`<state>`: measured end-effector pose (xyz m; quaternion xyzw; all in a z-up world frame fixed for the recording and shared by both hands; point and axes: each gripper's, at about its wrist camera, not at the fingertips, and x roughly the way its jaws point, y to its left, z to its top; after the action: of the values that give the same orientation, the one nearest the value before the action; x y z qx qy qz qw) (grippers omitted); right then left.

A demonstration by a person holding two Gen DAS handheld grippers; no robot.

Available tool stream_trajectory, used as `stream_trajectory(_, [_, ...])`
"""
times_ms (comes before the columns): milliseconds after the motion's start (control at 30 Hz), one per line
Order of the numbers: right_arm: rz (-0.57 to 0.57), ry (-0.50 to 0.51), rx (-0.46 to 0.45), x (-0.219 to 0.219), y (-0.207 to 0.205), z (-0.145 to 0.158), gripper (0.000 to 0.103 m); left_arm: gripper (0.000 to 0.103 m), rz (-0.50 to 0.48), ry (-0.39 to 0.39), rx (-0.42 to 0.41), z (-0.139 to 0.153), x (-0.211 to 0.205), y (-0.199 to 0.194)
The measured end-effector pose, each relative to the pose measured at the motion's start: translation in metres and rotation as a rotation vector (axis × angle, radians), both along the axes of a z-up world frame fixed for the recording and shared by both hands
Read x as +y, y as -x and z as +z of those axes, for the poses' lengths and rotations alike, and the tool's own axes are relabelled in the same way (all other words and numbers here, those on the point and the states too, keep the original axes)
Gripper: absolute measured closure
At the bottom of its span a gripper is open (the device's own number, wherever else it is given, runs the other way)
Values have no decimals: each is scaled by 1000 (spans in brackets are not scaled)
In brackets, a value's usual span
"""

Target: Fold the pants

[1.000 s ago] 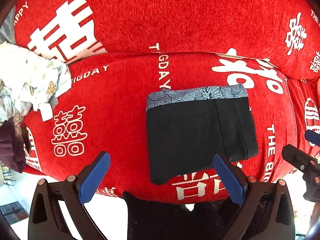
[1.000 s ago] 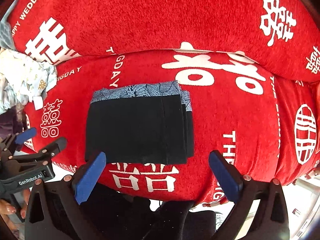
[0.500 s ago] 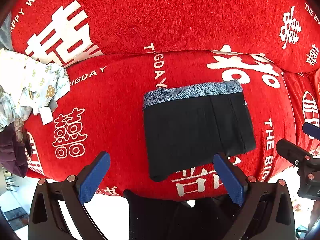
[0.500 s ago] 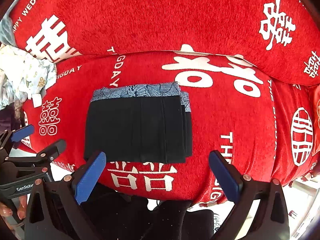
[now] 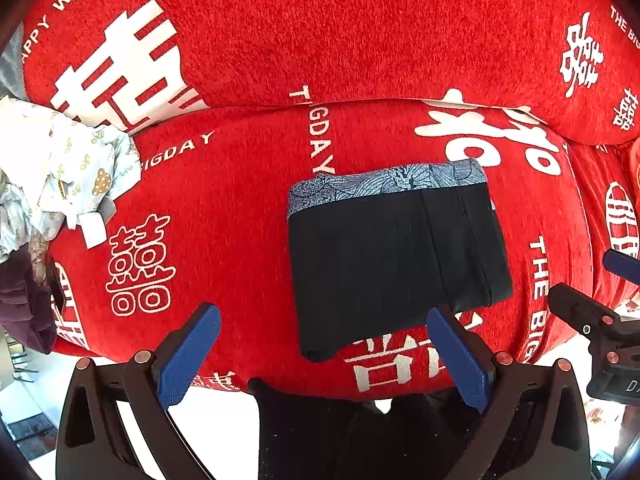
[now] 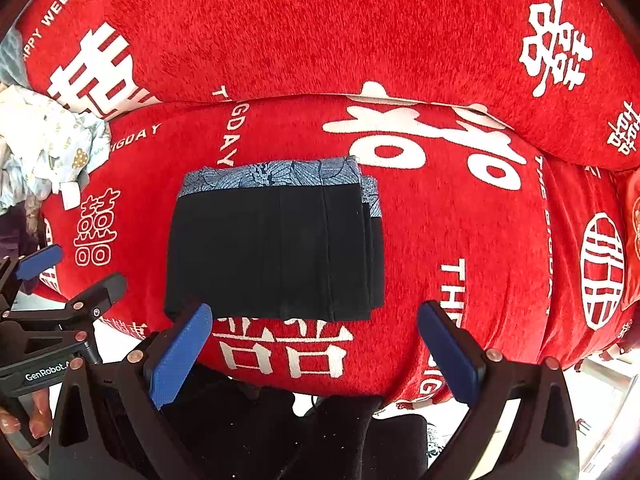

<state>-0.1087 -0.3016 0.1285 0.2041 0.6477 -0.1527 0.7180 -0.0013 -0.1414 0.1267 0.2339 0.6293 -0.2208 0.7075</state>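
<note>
Black pants (image 5: 396, 260) with a blue patterned waistband lie folded in a flat rectangle on the red sofa seat; they also show in the right wrist view (image 6: 276, 252). My left gripper (image 5: 324, 350) is open and empty, held above the seat's front edge, just short of the pants' near edge. My right gripper (image 6: 316, 344) is open and empty too, in front of the pants' near edge. Each gripper shows at the side of the other's view: the right one (image 5: 592, 320), the left one (image 6: 48, 304).
The red sofa cover (image 6: 460, 240) has white lettering, with a back cushion (image 5: 340, 32) behind the seat. A heap of light printed clothes (image 5: 52, 176) and a dark purple garment (image 5: 24, 312) lie at the left end. Floor shows below the seat edge.
Both grippers have drawn slightly back and up from the pants, staying open. The pants have not moved.
</note>
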Motion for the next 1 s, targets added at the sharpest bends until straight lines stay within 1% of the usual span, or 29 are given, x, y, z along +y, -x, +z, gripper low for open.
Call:
stream_trajectory(433, [-2, 4, 7, 2, -2, -2, 1, 0, -12, -4, 3, 0, -3, 1])
stream_trajectory(667, [-4, 6, 13, 2, -4, -3, 1, 0, -23, -8, 20, -4, -6, 1])
stream_trajectory(1000, [-28, 7, 9, -1, 1, -4, 1, 0, -66, -20, 23, -6, -14, 5])
